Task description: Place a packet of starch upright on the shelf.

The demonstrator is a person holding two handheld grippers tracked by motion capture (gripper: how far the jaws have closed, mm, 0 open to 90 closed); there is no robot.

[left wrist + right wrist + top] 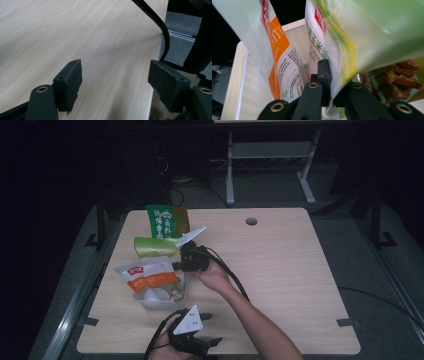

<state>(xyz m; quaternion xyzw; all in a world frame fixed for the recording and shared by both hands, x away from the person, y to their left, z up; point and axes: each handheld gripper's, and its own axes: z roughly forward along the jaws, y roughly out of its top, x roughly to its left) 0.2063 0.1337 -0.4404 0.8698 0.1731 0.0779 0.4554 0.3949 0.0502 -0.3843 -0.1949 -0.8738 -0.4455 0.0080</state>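
Observation:
A pale green and white bag lies tilted over the clear box at the table's left. My right gripper reaches it from the right. In the right gripper view my right gripper is shut on the lower edge of that pale green bag, one jaw in front of the film and the other behind it. An orange and white bag stands in the box beside it, and looms at the left as the orange and white bag. My left gripper rests near the table's front edge, open, with nothing between its jaws.
A dark green bag stands upright behind the box. A snack packet with brown pieces lies under the pale green bag. The wooden table has a cable hole at the back. A black cable trails over the table's edge.

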